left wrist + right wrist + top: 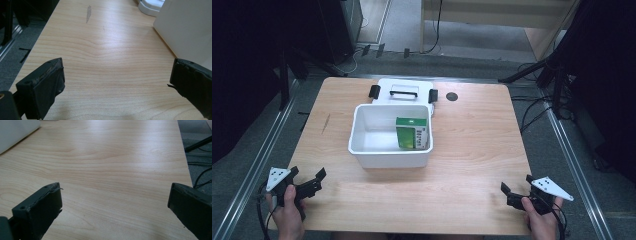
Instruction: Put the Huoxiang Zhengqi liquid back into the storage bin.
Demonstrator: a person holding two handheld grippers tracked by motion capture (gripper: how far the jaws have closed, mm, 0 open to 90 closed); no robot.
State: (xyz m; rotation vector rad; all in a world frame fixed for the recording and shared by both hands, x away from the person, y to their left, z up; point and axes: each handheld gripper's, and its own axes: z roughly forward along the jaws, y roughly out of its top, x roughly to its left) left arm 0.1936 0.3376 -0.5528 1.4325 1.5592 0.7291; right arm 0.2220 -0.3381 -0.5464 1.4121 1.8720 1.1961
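I see the left gripper (307, 181) at the near left corner of the light wooden table (477, 145), jaws spread wide, holding nothing. The right gripper (517, 187) sits at the near right corner, jaws equally wide, empty. A white rectangular plastic bin (362, 145) stands mid-table; a green-and-white carton (412, 132) stands inside against its right wall. The white lid with black handle (404, 92) lies just behind the bin.
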